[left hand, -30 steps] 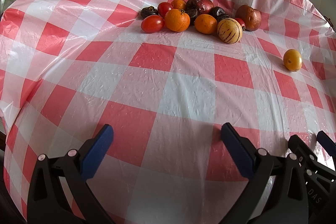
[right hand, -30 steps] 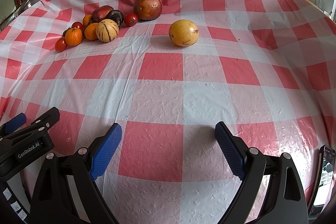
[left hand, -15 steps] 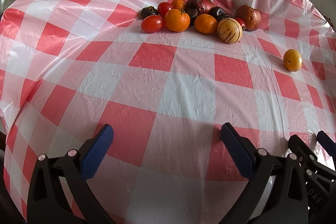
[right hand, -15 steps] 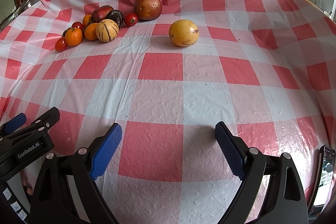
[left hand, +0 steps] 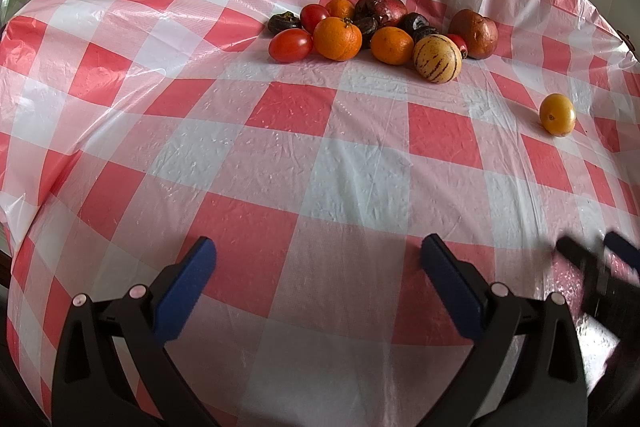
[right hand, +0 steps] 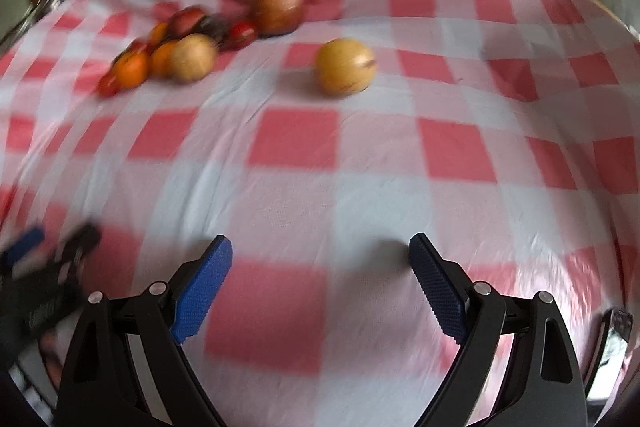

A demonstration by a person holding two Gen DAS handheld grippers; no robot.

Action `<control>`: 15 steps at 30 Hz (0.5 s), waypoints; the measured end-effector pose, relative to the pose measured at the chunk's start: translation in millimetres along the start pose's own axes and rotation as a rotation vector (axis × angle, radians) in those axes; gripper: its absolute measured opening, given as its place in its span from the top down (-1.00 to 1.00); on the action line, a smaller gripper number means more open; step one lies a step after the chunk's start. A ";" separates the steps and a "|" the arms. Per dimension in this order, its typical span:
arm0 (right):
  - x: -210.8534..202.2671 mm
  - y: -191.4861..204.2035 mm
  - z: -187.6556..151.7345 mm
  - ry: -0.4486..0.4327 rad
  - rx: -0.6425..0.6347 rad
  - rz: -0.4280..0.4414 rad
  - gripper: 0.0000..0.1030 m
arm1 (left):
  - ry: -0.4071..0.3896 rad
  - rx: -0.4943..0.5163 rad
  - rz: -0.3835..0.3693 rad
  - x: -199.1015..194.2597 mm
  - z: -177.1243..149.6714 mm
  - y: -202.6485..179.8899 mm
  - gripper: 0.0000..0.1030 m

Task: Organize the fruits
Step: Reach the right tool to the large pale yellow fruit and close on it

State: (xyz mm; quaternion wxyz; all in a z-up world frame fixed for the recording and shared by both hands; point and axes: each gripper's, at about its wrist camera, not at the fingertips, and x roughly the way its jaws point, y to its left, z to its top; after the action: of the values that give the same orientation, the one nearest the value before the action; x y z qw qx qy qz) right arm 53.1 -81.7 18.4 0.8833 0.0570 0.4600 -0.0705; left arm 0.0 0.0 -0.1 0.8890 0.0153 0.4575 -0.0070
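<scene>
Left wrist view shows the left gripper with its blue pads spread wide apart and nothing between them, low over the red-and-white checked tablecloth. The fruit pile sits at the far side: oranges, red tomatoes, dark fruits, a brown pomegranate-like fruit and a striped pepino melon, all touching or just beside one another. One yellow fruit lies well apart to the right. The right gripper, blurred, is also spread and empty, facing that lone fruit. Sorting looks barely begun; everything seems left to do. No bowl, basket or tray is in view
</scene>
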 end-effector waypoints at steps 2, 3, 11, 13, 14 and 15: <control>14.1 -8.8 20.8 -0.006 0.041 -0.001 -0.69 | 0.000 0.000 0.000 0.0 -0.1 0.0 -0.97; 21.0 -12.5 30.8 -0.007 0.059 -0.009 -0.69 | 0.000 0.000 0.000 0.0 0.0 0.0 -0.97; 62.5 -10.5 93.6 -0.031 0.057 0.023 -0.51 | 0.025 0.067 -0.052 13.0 17.7 -6.7 -0.97; 67.3 -10.8 101.9 -0.042 0.038 0.033 -0.33 | 0.026 0.069 -0.085 17.4 26.0 -9.5 -0.97; 68.4 -10.8 103.8 -0.051 0.027 0.031 -0.24 | 0.024 0.067 -0.109 20.5 32.7 -12.7 -0.97; 69.3 -10.9 104.5 -0.059 0.023 0.025 -0.04 | 0.020 0.065 -0.123 24.0 39.0 -16.4 -0.97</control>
State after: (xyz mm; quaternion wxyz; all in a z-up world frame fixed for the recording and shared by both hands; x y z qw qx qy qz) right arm 174.5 -114.7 20.8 0.8966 0.0709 0.4321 -0.0665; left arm 45.3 -17.7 2.7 0.8814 0.0161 0.4659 -0.0763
